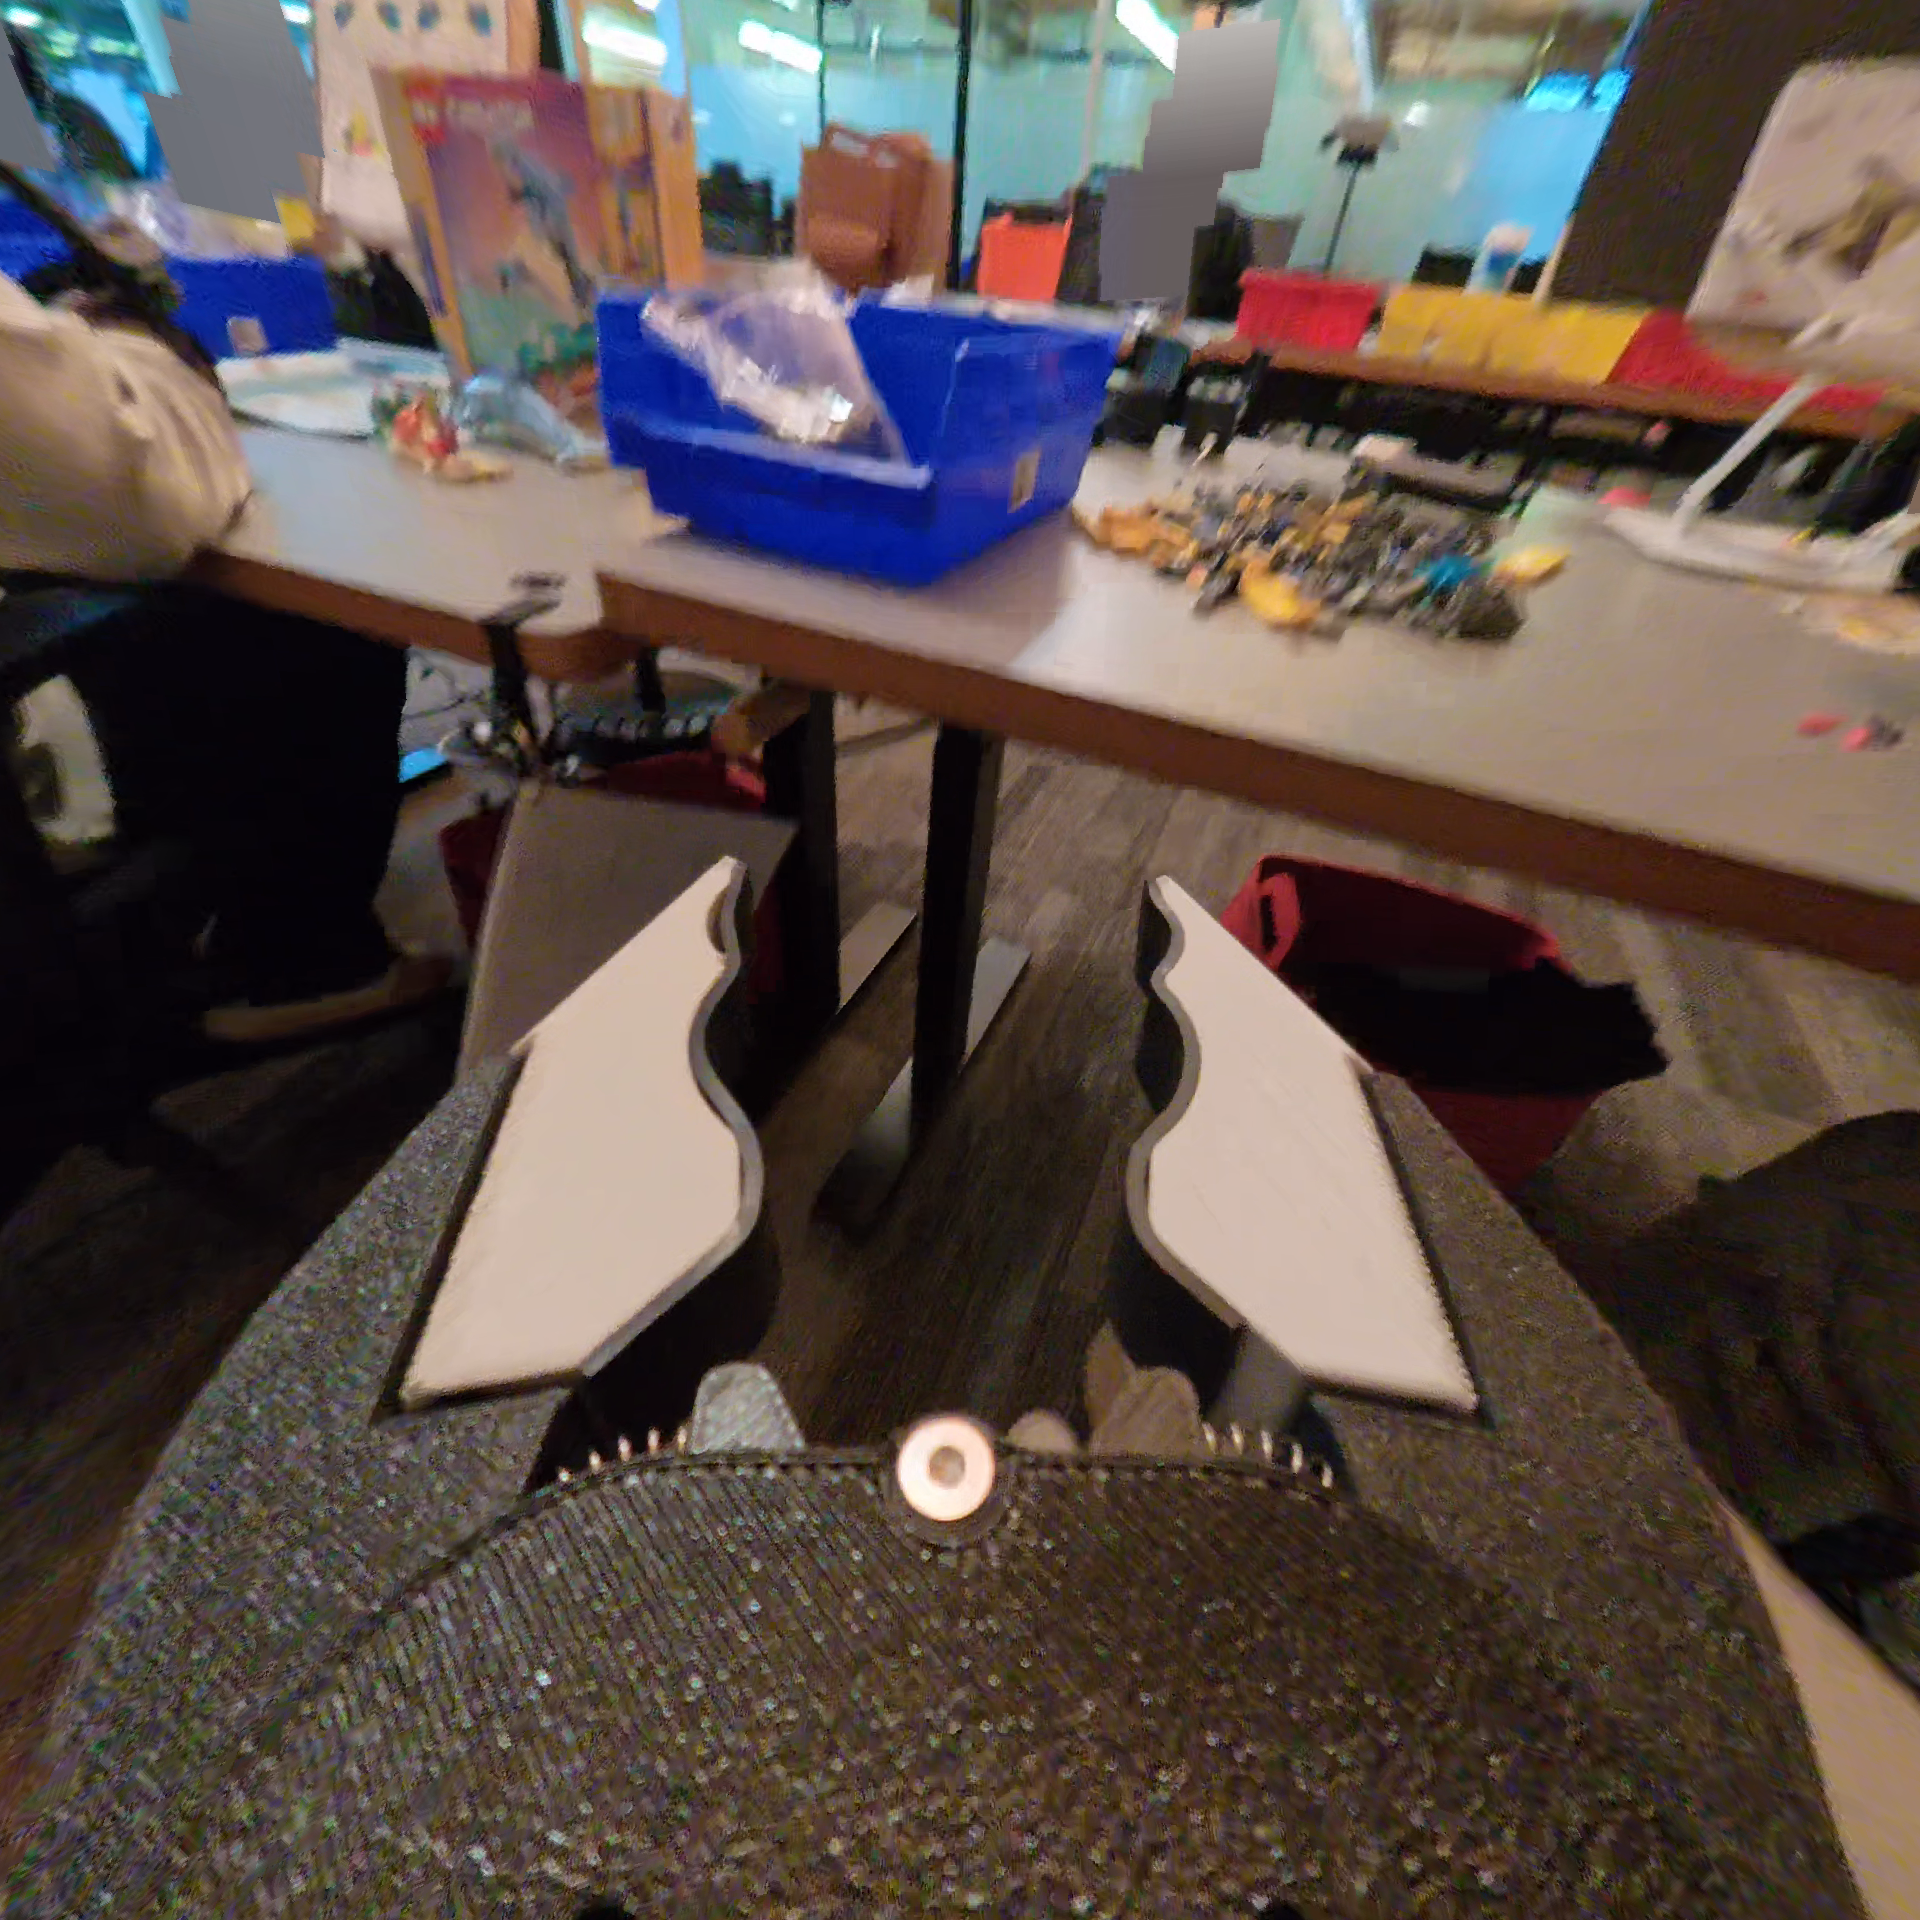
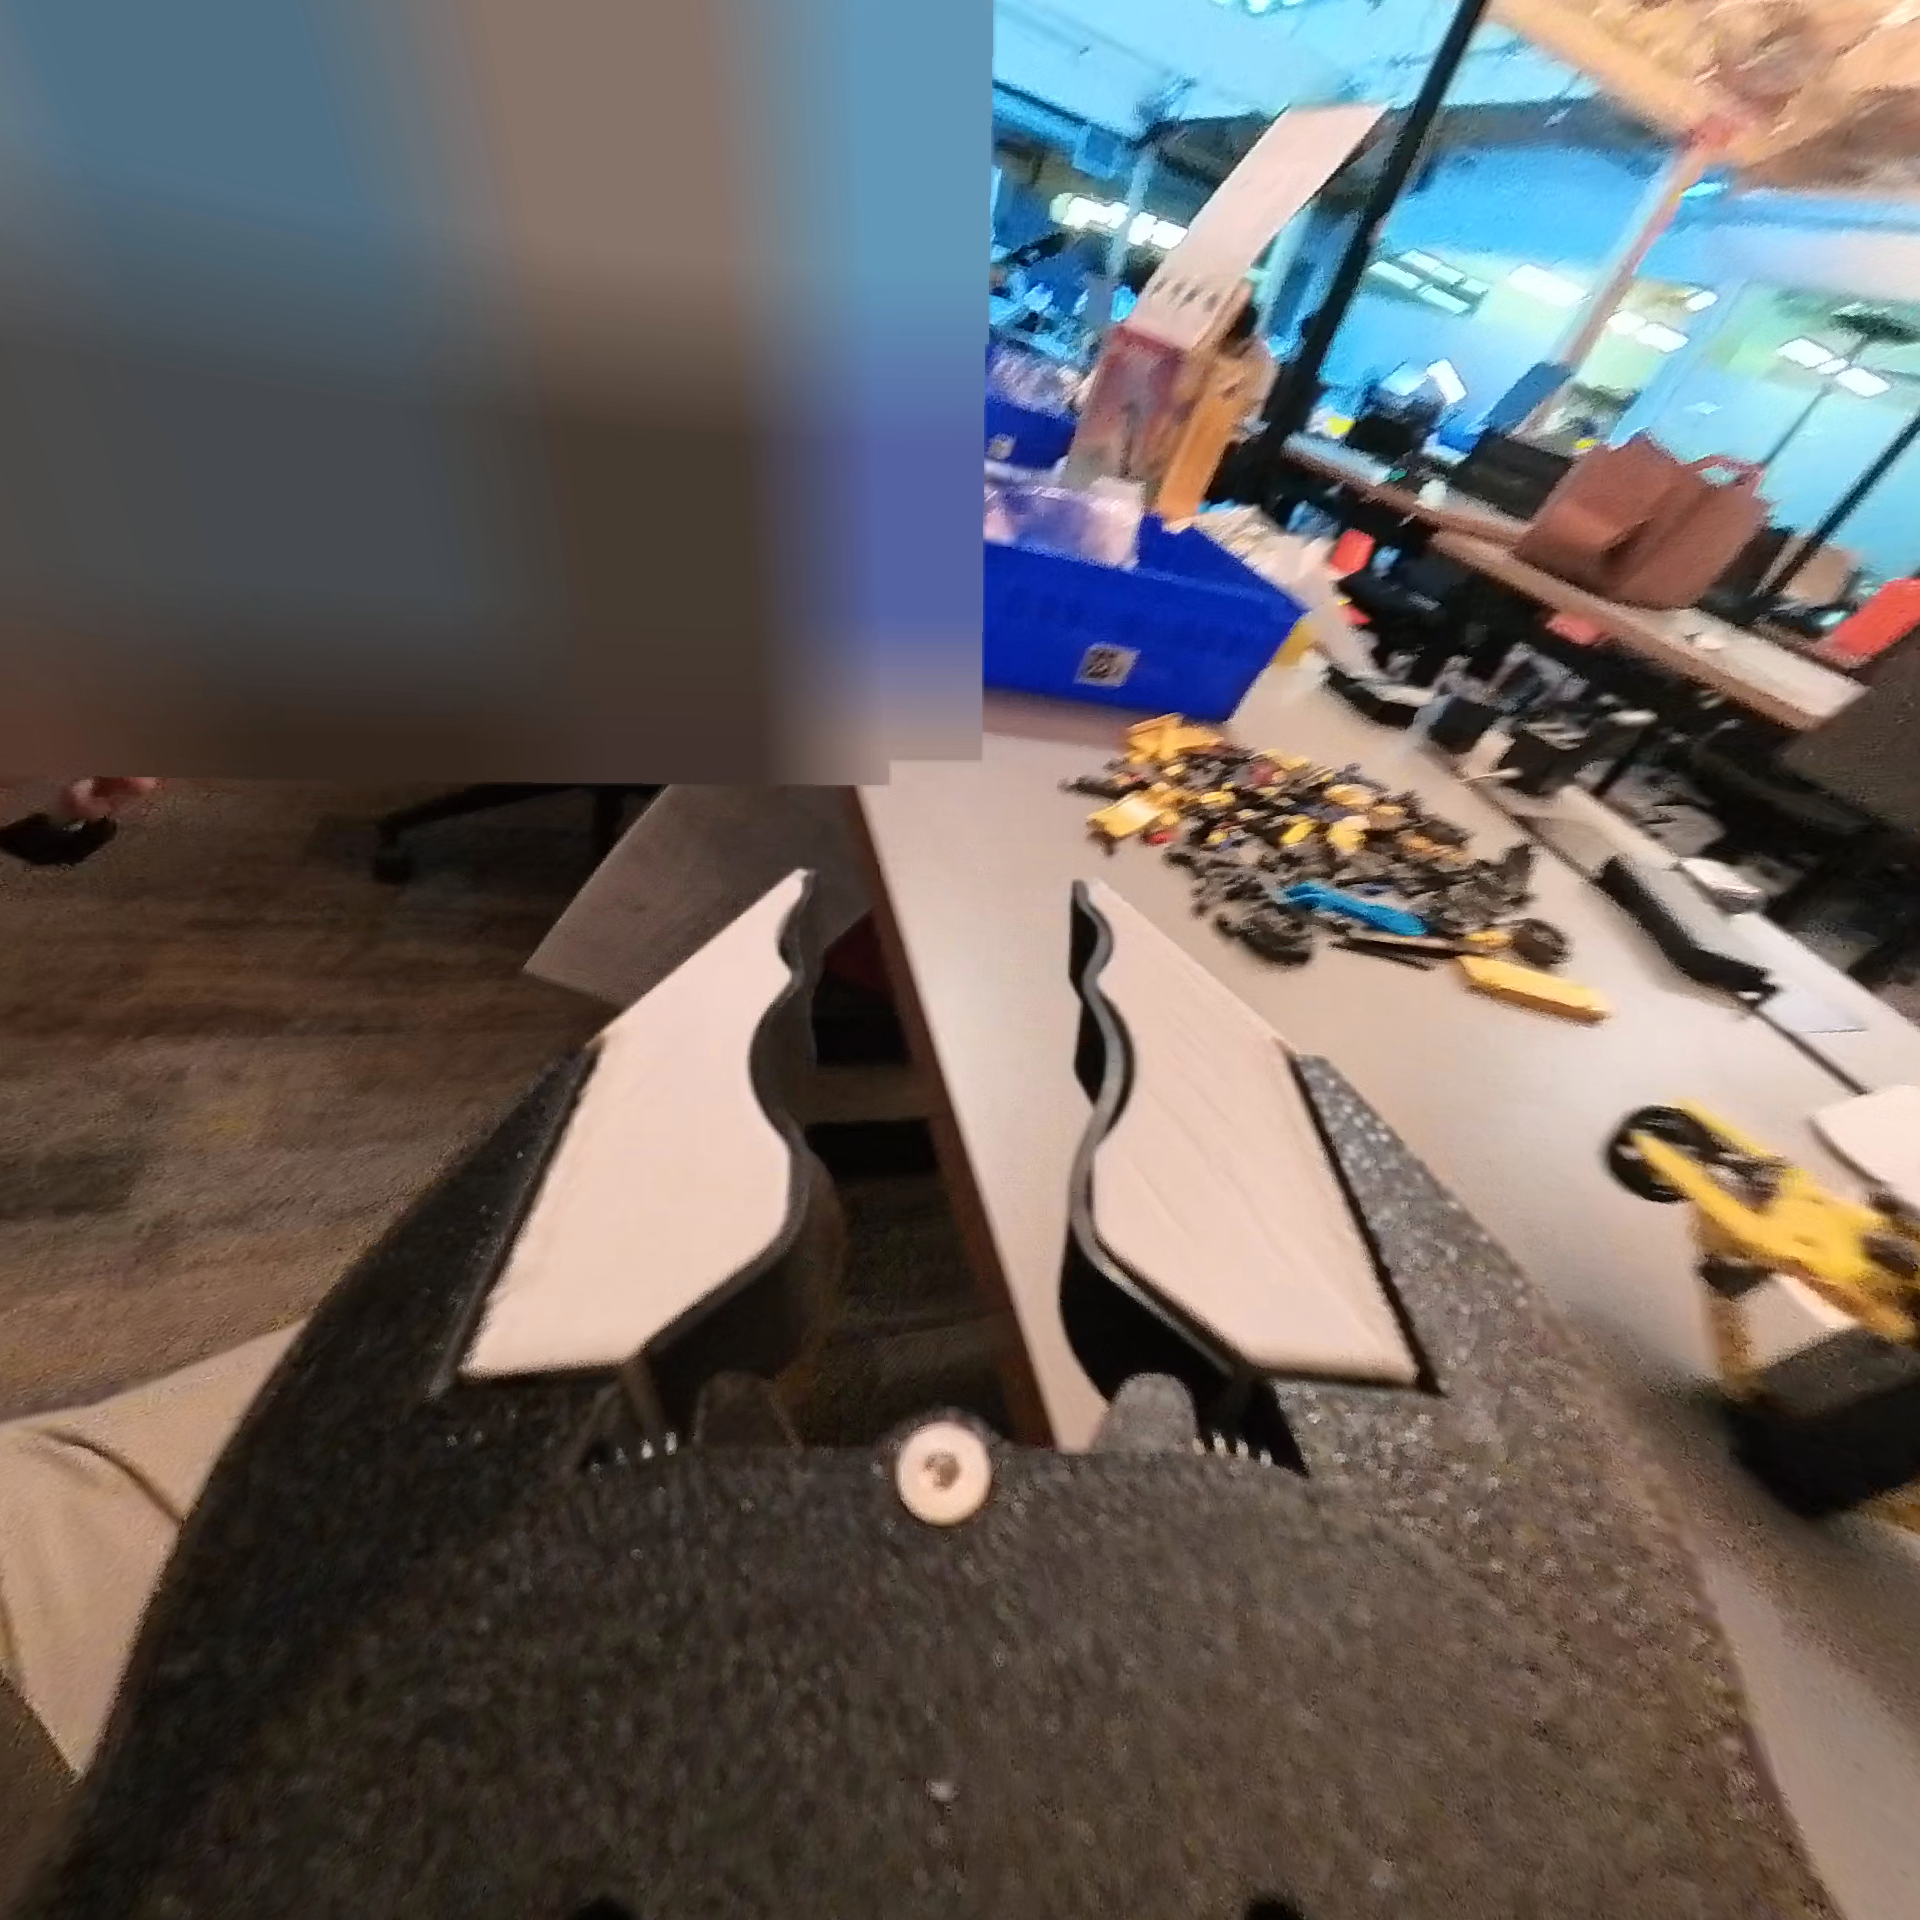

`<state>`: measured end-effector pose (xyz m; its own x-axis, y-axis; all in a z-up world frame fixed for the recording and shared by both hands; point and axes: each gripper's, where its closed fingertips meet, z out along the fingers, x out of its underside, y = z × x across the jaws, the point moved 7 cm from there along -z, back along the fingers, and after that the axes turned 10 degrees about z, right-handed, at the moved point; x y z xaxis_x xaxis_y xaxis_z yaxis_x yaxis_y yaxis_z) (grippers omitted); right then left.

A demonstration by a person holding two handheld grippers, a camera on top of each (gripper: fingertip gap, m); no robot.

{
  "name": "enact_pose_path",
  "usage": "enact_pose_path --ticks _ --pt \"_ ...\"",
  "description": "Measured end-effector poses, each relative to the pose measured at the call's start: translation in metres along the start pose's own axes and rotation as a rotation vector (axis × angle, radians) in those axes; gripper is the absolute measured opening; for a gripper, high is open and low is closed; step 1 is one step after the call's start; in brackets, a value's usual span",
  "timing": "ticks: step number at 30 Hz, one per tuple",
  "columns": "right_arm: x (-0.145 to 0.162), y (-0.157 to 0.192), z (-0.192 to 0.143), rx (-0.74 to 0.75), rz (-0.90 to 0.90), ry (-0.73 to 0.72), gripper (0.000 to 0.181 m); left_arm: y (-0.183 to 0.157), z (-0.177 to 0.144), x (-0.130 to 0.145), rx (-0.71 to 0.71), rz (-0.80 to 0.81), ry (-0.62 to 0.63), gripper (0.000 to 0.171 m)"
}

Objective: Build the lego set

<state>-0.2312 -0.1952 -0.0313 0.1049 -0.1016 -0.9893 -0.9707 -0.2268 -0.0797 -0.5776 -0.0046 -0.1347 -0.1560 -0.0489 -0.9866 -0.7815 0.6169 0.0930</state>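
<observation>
My left gripper (image 1: 940,894) is open and empty, held low below the edge of a grey table (image 1: 1403,686), pointing at the table legs (image 1: 961,935). On the table lie a pile of yellow, black and blue building pieces (image 1: 1320,551) and a blue bin (image 1: 862,436) with clear plastic bags. My right gripper (image 2: 940,894) is open and empty, over the table's near edge (image 2: 935,1091). The pile of pieces (image 2: 1320,852) lies ahead to its right. A partly built yellow model with a black wheel (image 2: 1766,1226) stands at the right.
A red basket (image 1: 1434,997) stands on the floor under the table. A person sits at the left (image 1: 104,436) on a dark chair. Colourful boxes (image 1: 520,208) stand behind the blue bin (image 2: 1132,634). More tables and red and yellow bins (image 1: 1507,322) are behind.
</observation>
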Motion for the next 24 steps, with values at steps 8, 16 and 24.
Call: enact_pose_path --ticks 8,16,24 --pt "-0.016 -0.027 -0.026 -0.054 0.204 -0.136 0.055 -0.032 0.010 -0.029 0.080 0.013 -0.051 0.070" --pt "0.011 -0.010 -0.034 -0.001 0.168 -0.040 0.054 -0.049 0.007 0.018 0.194 -0.127 0.007 0.070" --pt "0.003 -0.019 -0.071 0.182 0.138 -0.067 0.055 -0.063 0.030 0.027 0.214 -0.154 0.031 0.085"
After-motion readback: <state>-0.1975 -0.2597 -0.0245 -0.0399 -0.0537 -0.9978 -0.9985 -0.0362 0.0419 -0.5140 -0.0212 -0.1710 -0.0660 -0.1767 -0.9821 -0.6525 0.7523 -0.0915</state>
